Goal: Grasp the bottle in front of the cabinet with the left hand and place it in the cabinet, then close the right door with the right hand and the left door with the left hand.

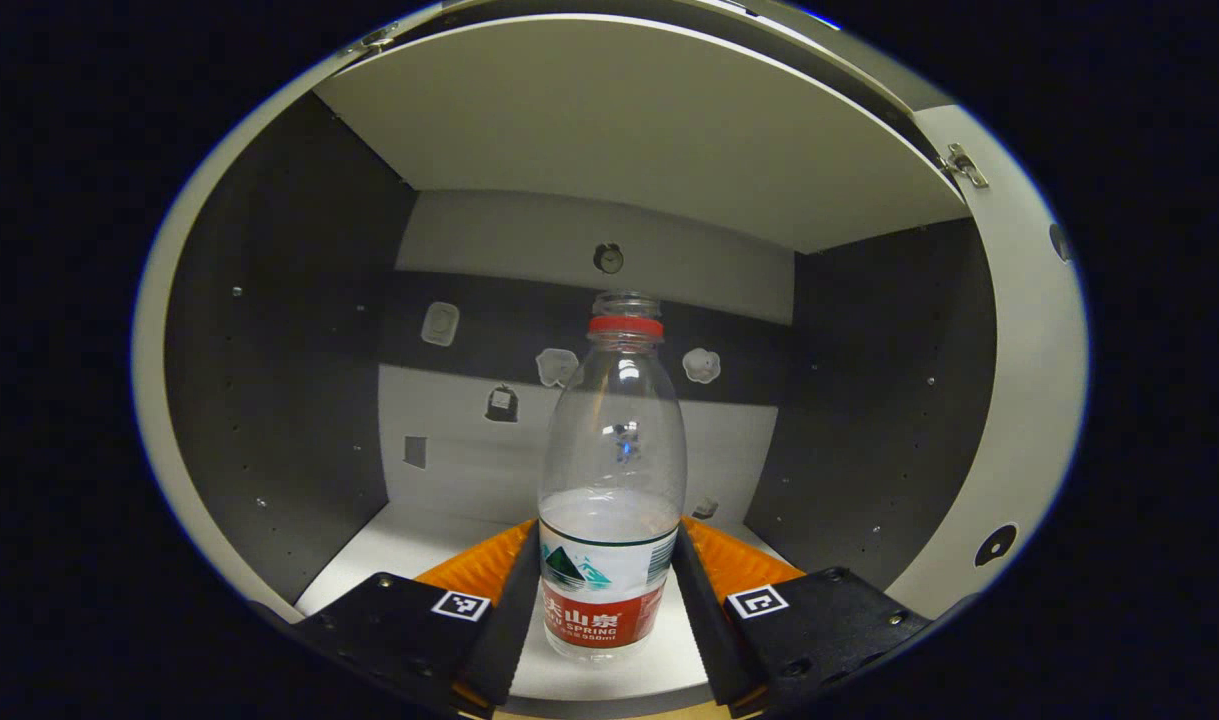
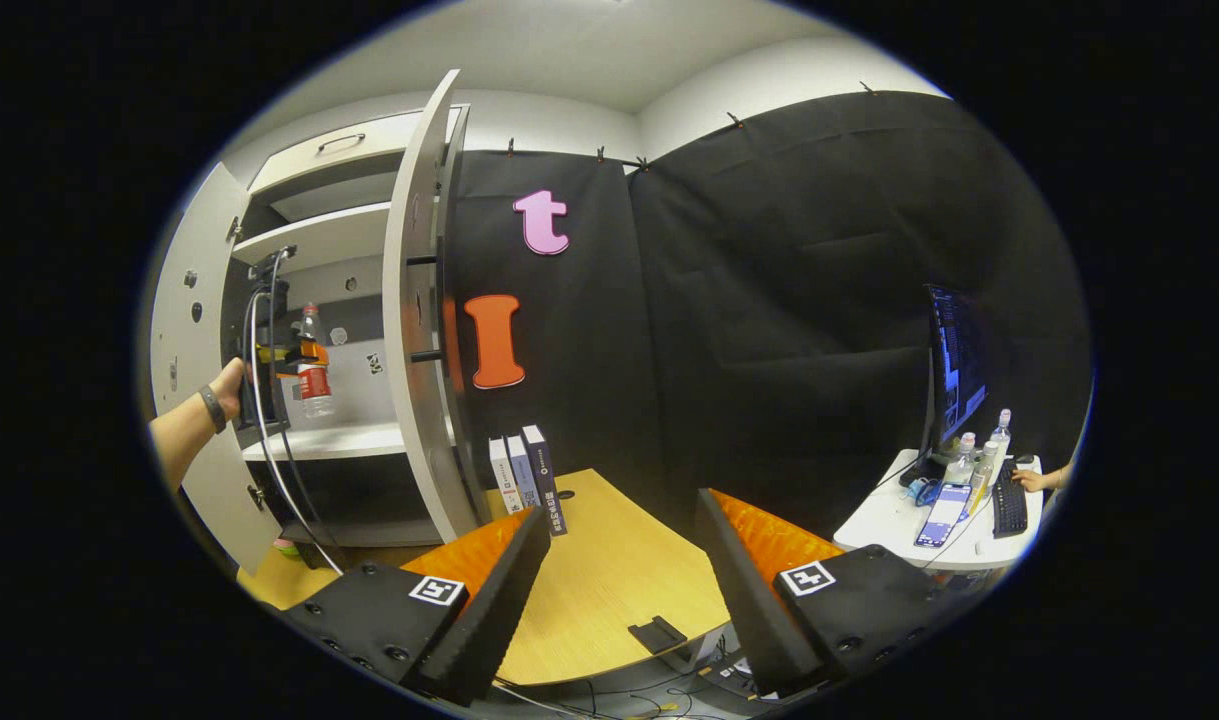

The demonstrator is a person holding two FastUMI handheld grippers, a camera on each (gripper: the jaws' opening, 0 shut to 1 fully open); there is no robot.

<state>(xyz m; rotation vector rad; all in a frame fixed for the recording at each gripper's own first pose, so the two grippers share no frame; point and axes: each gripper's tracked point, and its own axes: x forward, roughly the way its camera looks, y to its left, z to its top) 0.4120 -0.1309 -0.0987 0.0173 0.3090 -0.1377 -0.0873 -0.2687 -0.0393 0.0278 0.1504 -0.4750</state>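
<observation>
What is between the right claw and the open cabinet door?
In the right gripper view, bare wooden table and three upright books lie between the right claw and the door.

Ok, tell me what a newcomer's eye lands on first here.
The bottle, held upright between the left gripper's fingers inside the open cabinet. Next, the right door swung wide, with the right gripper open over the wooden table.

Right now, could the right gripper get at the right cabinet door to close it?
Probably yes. The right gripper is open and holds nothing, and the right door stands wide open ahead to its left, over bare tabletop; only the books stand near the door's foot.
</observation>
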